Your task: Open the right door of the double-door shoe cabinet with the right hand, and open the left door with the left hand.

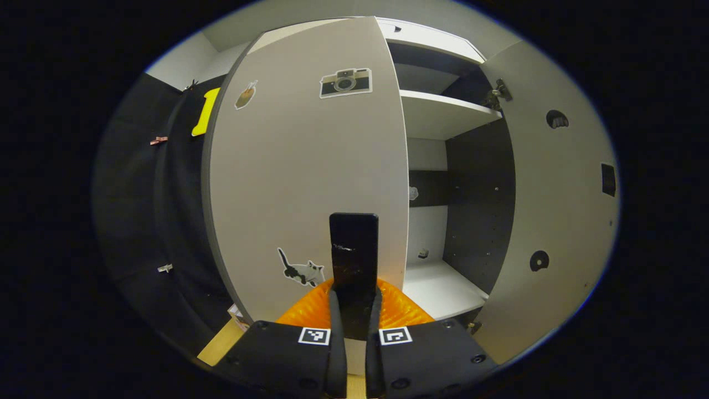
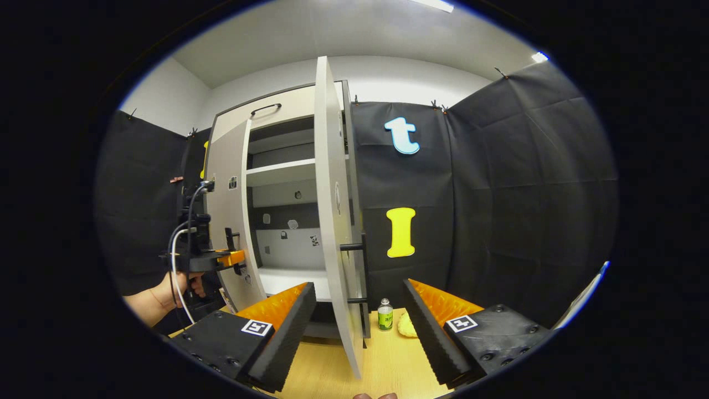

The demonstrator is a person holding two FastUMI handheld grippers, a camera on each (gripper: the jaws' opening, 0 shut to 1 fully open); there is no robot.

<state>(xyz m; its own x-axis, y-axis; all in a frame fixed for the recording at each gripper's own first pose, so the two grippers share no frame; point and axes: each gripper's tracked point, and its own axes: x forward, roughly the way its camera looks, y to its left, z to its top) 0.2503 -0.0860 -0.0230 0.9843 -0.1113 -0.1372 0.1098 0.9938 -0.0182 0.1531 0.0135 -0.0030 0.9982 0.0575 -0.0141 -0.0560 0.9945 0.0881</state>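
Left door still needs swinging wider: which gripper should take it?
Left. The left gripper is shut on the left door's handle. The right gripper is open, with the right door already swung out.

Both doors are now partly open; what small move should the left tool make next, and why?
Probably keep pulling the left door outward by its handle: the left tool is shut on that handle, and this door stands less open than the right door, which the open right tool has released.

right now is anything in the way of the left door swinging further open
Nothing visible blocks it. The left gripper is shut on the left door's handle, and beside the left door hangs only the booth's black cloth wall.
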